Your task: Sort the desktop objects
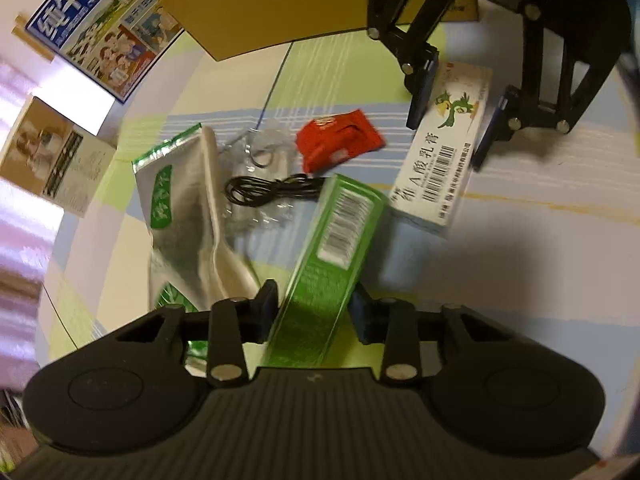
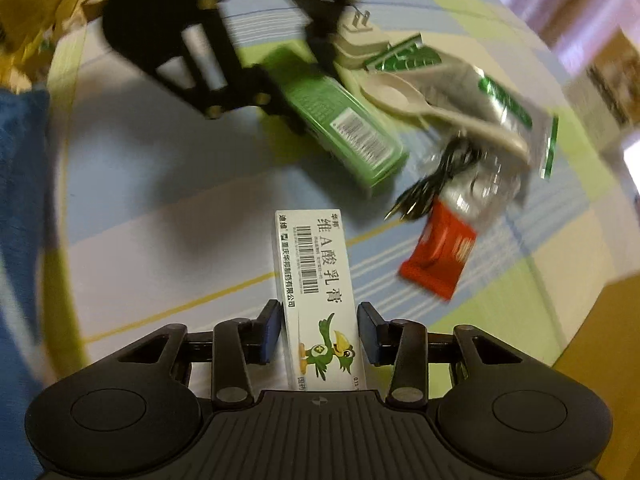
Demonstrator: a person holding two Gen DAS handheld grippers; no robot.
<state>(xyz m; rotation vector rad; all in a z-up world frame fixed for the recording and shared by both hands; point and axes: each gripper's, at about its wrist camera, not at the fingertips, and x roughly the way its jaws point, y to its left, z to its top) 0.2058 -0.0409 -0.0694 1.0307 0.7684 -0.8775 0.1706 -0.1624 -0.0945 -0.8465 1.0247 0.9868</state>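
A long green box (image 1: 328, 256) lies between the fingers of my left gripper (image 1: 314, 308), whose pads sit against its sides. It also shows in the right wrist view (image 2: 344, 128). A white ointment box with a green bird (image 2: 320, 300) lies between the fingers of my right gripper (image 2: 319, 334), with small gaps to the pads. In the left wrist view the white box (image 1: 444, 148) sits between the right gripper's fingers (image 1: 452, 132). A red packet (image 1: 340, 140) (image 2: 440, 256), a black cable in a clear bag (image 1: 268, 192) (image 2: 444, 176) and a silver-green pouch (image 1: 180, 208) (image 2: 488, 96) lie in between.
The objects lie on a checked green, blue and white cloth (image 1: 520, 240). A brown cardboard box (image 1: 272, 4) and a blue milk carton (image 1: 100, 24) stand at the far side. A white plug (image 2: 356, 36) lies beyond the green box. A blue item (image 2: 20, 200) is at the left.
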